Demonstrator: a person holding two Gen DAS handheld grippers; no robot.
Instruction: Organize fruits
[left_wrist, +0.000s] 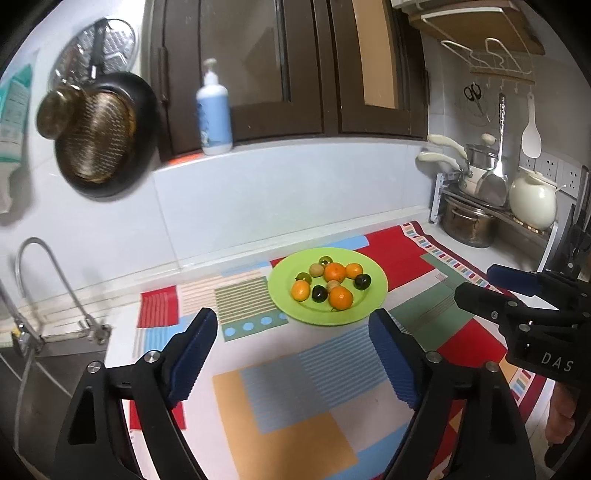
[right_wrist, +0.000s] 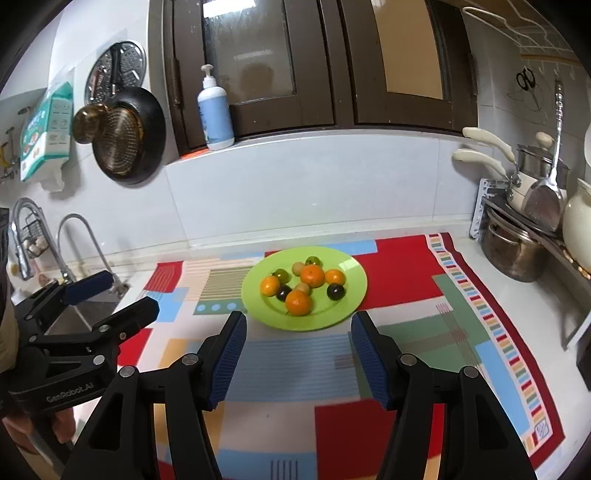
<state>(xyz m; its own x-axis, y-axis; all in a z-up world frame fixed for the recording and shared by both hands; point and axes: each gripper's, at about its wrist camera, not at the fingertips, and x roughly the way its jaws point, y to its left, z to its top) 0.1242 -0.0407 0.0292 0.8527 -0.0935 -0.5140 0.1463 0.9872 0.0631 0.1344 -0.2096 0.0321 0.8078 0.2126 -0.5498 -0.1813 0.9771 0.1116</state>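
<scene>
A lime green plate (left_wrist: 373, 295) (right_wrist: 351, 295) rests on a colourful patchwork mat (left_wrist: 295, 373) (right_wrist: 406, 288). It carries several small fruits: orange mandarins (left_wrist: 340, 297) (right_wrist: 298, 302), dark plums (left_wrist: 362, 281) (right_wrist: 335, 291), green fruits (left_wrist: 303, 277) (right_wrist: 313, 261) and pale tan ones (left_wrist: 317, 268) (right_wrist: 297, 268). My left gripper (left_wrist: 297, 321) hovers open in front of the plate, nothing between its blue pads. My right gripper (right_wrist: 298, 325) is likewise open and empty just short of the plate. Each gripper also shows at the edge of the other's view.
A sink with curved taps (left_wrist: 48, 291) (right_wrist: 85, 251) lies left of the mat. Pots (left_wrist: 467, 221) (right_wrist: 511, 251) and a white jar (left_wrist: 532, 201) stand on a rack at the right. A pan (left_wrist: 103, 133) hangs on the tiled wall; a soap bottle (left_wrist: 214, 114) stands on the sill.
</scene>
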